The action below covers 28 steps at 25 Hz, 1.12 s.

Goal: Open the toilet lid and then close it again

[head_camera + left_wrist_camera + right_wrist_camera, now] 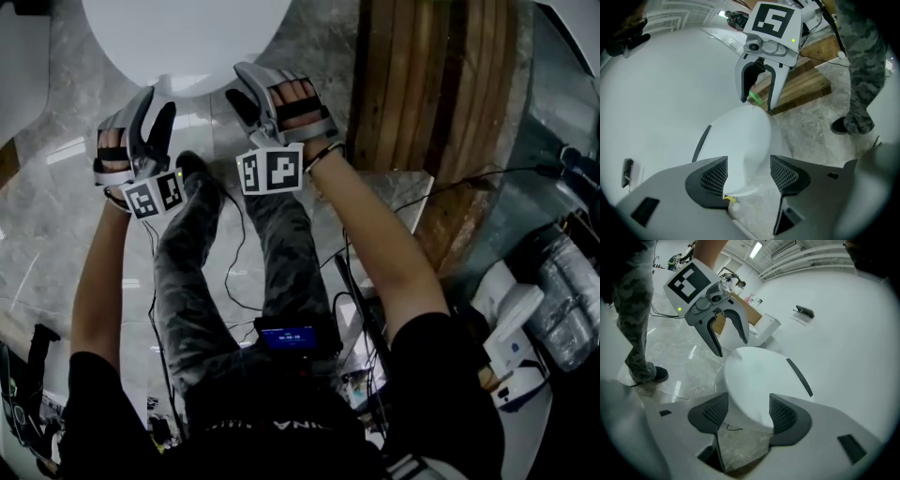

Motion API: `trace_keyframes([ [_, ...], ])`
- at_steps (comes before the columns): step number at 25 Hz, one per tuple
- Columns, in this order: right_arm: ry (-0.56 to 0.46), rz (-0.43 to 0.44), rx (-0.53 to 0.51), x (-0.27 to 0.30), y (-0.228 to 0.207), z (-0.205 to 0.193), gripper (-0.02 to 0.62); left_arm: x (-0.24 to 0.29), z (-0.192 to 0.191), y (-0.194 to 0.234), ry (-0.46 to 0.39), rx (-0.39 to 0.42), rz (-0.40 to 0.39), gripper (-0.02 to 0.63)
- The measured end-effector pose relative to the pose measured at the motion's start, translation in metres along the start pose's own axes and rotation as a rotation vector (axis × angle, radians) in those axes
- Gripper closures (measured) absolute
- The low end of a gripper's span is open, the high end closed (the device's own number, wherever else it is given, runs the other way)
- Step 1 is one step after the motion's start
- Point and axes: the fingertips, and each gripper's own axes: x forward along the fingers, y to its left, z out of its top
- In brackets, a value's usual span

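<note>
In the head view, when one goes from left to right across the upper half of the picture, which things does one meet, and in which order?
left gripper → right gripper → wooden boards. The white toilet lid spans above both grippers, so it is left out.

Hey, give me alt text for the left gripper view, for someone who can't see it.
The left tongs stand open, framing the front edge of a white toilet lid that lies shut. Across the lid the right tongs, also open, point down toward it, with a wooden platform, marble floor and a leg in camouflage trousers behind.
</note>
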Motion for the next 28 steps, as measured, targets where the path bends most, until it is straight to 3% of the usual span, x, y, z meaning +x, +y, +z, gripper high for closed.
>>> trace_keyframes([
  [3,0.031,-0.011,0.056,-0.015,-0.024,0.003,0.332,-0.015,0.010,0.025,0.001,-0.033,0.013,0.327],
  [5,0.049,-0.039,0.098,-0.029,-0.048,0.008,0.376,-0.027,0.021,0.049,-0.001,-0.062,0.035,0.359],
  [9,0.063,-0.129,0.177,-0.062,-0.117,0.027,0.468,-0.053,0.053,0.118,-0.011,-0.121,0.108,0.423],
  [15,0.050,-0.207,0.304,-0.120,-0.220,0.071,0.540,-0.097,0.112,0.218,-0.054,-0.261,0.161,0.539],
  [22,0.005,-0.225,0.488,-0.191,-0.315,0.129,0.566,-0.166,0.145,0.324,-0.062,-0.414,0.220,0.583],
  [28,-0.033,-0.140,0.644,-0.239,-0.330,0.163,0.577,-0.221,0.166,0.358,-0.113,-0.581,0.182,0.595],
])
